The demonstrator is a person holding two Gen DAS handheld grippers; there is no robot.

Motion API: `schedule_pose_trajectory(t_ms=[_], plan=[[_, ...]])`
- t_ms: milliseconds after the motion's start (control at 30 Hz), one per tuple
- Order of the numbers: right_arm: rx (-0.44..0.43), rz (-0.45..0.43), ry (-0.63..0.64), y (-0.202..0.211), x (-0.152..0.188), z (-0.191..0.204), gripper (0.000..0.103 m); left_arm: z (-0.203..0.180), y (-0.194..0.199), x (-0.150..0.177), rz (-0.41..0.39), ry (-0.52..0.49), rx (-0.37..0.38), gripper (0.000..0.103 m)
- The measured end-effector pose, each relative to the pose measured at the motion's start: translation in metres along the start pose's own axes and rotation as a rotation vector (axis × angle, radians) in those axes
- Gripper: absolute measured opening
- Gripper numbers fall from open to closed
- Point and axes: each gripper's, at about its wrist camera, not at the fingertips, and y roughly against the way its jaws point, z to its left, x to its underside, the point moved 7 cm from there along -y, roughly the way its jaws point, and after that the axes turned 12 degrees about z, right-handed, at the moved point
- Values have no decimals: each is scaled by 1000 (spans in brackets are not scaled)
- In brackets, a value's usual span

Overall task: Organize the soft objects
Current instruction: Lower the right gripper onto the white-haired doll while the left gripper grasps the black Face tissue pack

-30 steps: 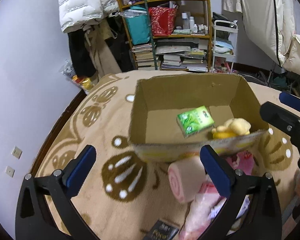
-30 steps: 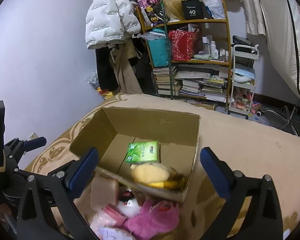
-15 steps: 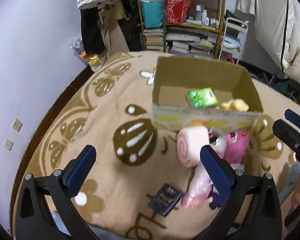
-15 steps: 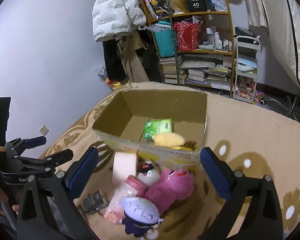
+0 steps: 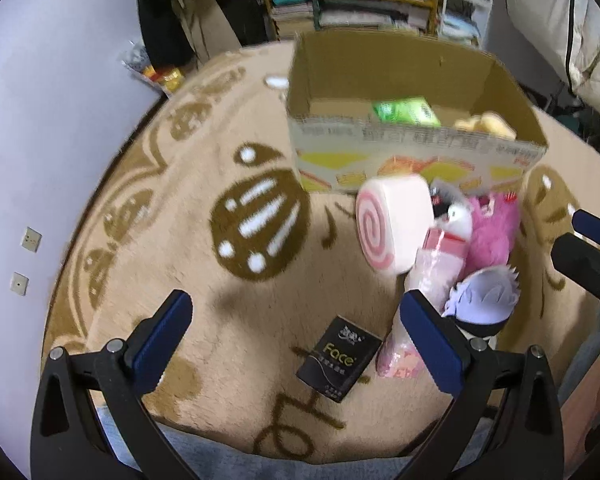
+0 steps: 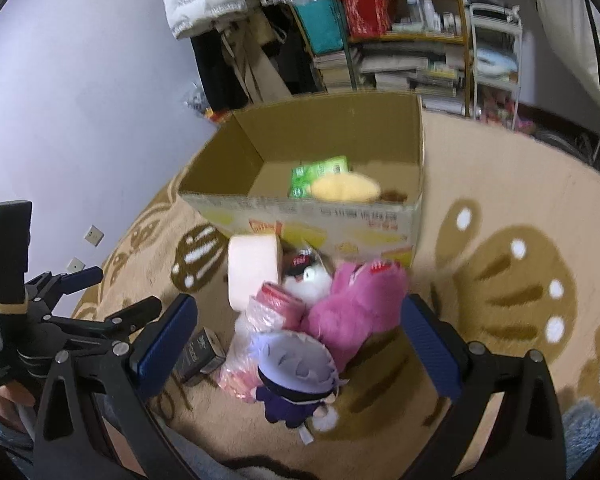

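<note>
Left wrist view: the left gripper (image 5: pixel 296 332) hangs above the rug (image 5: pixel 140 248) with both blue-padded fingers (image 5: pixel 162 332) spread wide and nothing between them. One black tissue pack (image 5: pixel 339 363) lies on the rug in the gap, nearer the right-hand finger. Just beyond that finger sits a pile of soft things: one pink swirl roll (image 5: pixel 392 228), one pink wrapped bundle (image 5: pixel 428 280), one white plush (image 5: pixel 458 220), one pink plush (image 5: pixel 494 232) and one pale-haired doll (image 5: pixel 482 300), all touching. Behind the pile stands one open box (image 5: pixel 416 152), holding one green pack (image 5: pixel 406 111) and one yellow plush (image 5: pixel 486 125).

Right wrist view: the right gripper (image 6: pixel 298 338) is likewise released, fingers (image 6: pixel 430 344) far apart and empty. The doll (image 6: pixel 296 376) and pink plush (image 6: pixel 356 304) lie between them; the roll (image 6: pixel 254 274) is further out, against the box (image 6: pixel 320 216). The left gripper (image 6: pixel 84 300) shows at the left edge, well apart from the pile.
</note>
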Motion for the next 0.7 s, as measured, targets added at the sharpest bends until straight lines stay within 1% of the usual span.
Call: schedule_pose_trajectory(t_ms=[267,400,533,700], plan=[[3,120,-13,-40,11,-4,103,-10,-39,9,144,-33,3,102],[16,163,-7,-54,16,-3,103,-11,-51,13,195,-35,20,102],[17,208,-7,-67,21,-3,103,-17,-61,15,230,-53,33,102],[19,253,-7,-81,26,-3,103,-22,-80,20,313,-64,45,102]])
